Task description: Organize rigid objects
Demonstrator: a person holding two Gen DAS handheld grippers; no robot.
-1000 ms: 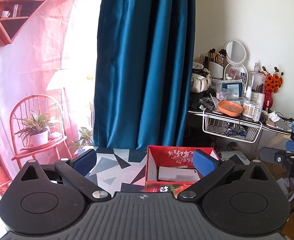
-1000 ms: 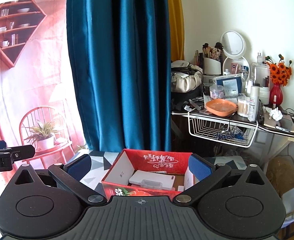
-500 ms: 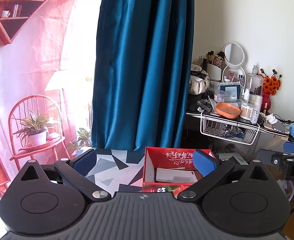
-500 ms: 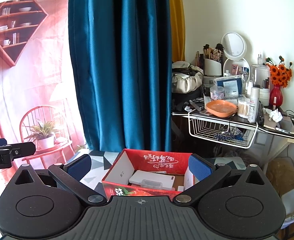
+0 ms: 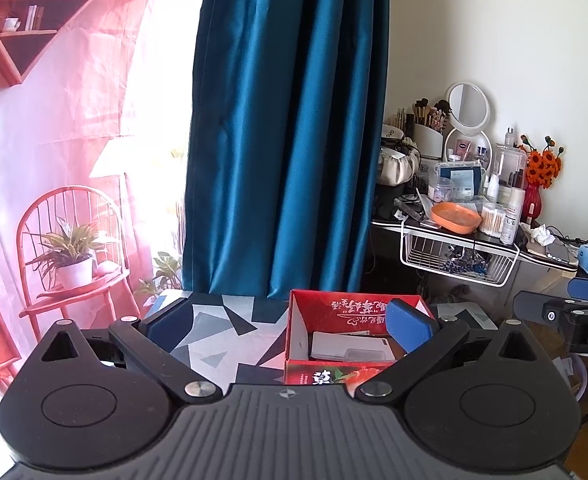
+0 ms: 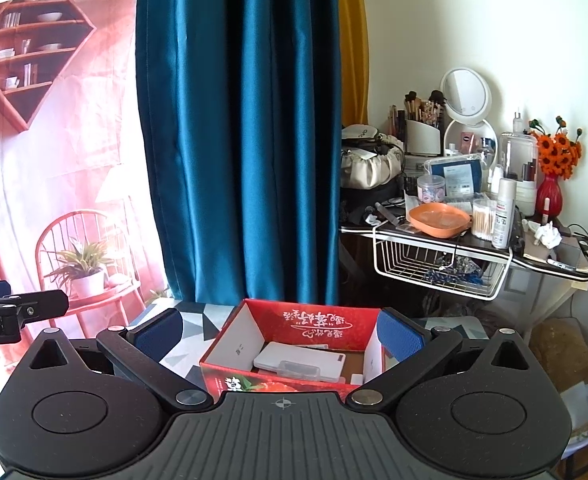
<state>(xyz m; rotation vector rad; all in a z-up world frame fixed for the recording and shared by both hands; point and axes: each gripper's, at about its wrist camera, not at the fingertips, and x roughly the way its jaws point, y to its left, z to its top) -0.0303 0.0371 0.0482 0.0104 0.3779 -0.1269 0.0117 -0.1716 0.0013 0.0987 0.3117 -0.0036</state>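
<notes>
both tools are spread wide and hold nothing: the left tool (image 5: 290,322) hangs above the patterned desk (image 5: 214,328) with the red box (image 5: 313,374) to its right, its right pad in front of the box's right part, and the right tool (image 6: 280,336) is centred on the same box (image 6: 230,376), its pads flanking it, well above it by the look of things. the box sits open on the desk, near its far edge by the blue curtain (image 6: 246,140). inside lie a flat white case (image 6: 297,358) with a small clear case (image 6: 294,370) on top, and a little white piece (image 6: 355,379) in the near right corner. no loose item shows on the visible part of the desk, so the sorting looks close to done, or the next piece lies out of view. the risks, as i judge them: a tool coming down could catch the thin cardboard wall and push the light box toward the far edge; the clear case could slide off the smooth white one if nudged; and the two tools, close together, could knock each other over the box.
</notes>
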